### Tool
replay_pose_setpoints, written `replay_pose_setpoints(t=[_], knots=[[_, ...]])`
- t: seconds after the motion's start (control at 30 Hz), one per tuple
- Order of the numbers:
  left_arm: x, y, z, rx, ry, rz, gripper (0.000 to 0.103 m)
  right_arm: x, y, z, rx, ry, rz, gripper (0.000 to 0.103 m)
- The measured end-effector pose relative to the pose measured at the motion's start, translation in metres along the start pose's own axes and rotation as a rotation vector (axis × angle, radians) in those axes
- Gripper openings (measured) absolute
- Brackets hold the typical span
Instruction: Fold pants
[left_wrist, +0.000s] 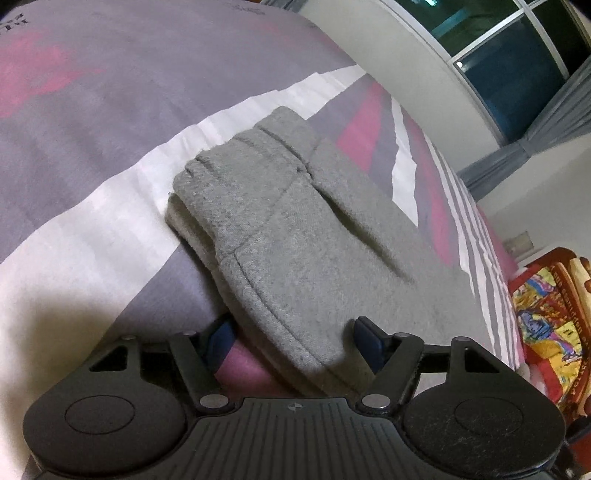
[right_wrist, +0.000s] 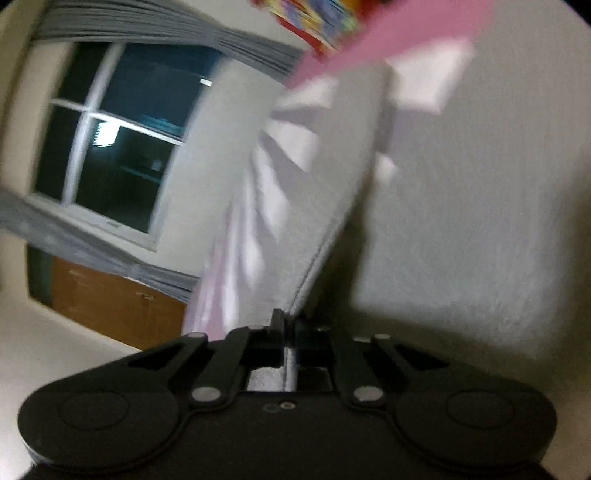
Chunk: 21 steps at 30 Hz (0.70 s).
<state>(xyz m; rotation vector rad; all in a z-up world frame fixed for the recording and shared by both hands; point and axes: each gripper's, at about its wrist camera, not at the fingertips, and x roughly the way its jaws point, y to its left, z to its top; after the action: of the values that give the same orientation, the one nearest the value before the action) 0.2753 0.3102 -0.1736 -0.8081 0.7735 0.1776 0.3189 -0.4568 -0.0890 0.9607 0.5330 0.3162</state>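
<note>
Grey fleece pants (left_wrist: 280, 229) lie on a bed, folded into a thick stack with the cuffed ends at the far side. My left gripper (left_wrist: 295, 332) is open, its two blue-padded fingers (left_wrist: 367, 334) straddling the near edge of the stack. In the blurred right wrist view, my right gripper (right_wrist: 288, 325) is shut on a seamed edge of the grey pants (right_wrist: 332, 206), which rise taut from the jaws.
The bedsheet (left_wrist: 92, 147) is grey with pink and white stripes. A wall with a dark window (left_wrist: 517, 66) and grey curtain stands beyond the bed. A colourful red-framed object (left_wrist: 546, 306) sits at the right. A brown cabinet (right_wrist: 110, 302) stands below the window.
</note>
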Motion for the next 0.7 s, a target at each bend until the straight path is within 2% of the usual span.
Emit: replay_pose_setpoints(t=[0.07, 0.13, 0.17, 0.23, 0.27, 0.3, 0.33, 0.43, 0.47, 0.53, 0.6, 0.67, 0.7], knots=[[0.001, -0.001, 0.000, 0.013, 0.003, 0.003, 0.071, -0.027, 0.007, -0.004, -0.061, -0.025, 0.001, 0.004], [0.001, -0.001, 0.000, 0.017, 0.002, 0.001, 0.070, -0.045, 0.000, -0.016, -0.081, -0.006, -0.072, 0.004], [0.001, 0.000, 0.000, 0.017, 0.002, 0.000, 0.070, -0.048, -0.007, -0.024, -0.080, 0.025, -0.132, 0.004], [0.002, -0.001, 0.000, 0.020, 0.004, 0.001, 0.070, -0.034, -0.033, -0.035, -0.087, 0.142, -0.308, 0.004], [0.002, -0.002, 0.001, 0.023, 0.006, 0.003, 0.070, -0.034, -0.046, -0.036, -0.062, 0.159, -0.272, 0.004], [0.003, -0.003, 0.001, 0.026, 0.009, 0.005, 0.070, -0.037, -0.053, -0.032, -0.030, 0.151, -0.226, 0.010], [0.002, -0.004, 0.002, 0.032, 0.013, 0.009, 0.070, -0.041, -0.053, -0.024, -0.022, 0.120, -0.196, 0.021], [0.004, -0.005, 0.001, 0.045, 0.010, 0.010, 0.070, -0.052, -0.067, -0.002, -0.007, -0.010, -0.162, 0.041], [0.004, -0.004, 0.001, 0.044, 0.008, 0.009, 0.070, -0.050, -0.079, 0.008, 0.040, -0.039, -0.169, 0.041], [0.004, -0.004, 0.000, 0.046, 0.003, 0.008, 0.070, -0.047, -0.105, 0.022, 0.124, -0.071, -0.197, 0.032], [0.004, -0.004, 0.000, 0.053, 0.003, 0.008, 0.070, -0.040, -0.118, 0.032, 0.160, -0.077, -0.210, 0.026], [0.004, -0.004, 0.000, 0.058, 0.003, 0.007, 0.070, -0.034, -0.116, 0.039, 0.173, -0.069, -0.226, 0.028], [0.004, -0.003, 0.000, 0.057, 0.003, 0.007, 0.070, -0.038, -0.116, 0.038, 0.192, -0.073, -0.216, 0.033]])
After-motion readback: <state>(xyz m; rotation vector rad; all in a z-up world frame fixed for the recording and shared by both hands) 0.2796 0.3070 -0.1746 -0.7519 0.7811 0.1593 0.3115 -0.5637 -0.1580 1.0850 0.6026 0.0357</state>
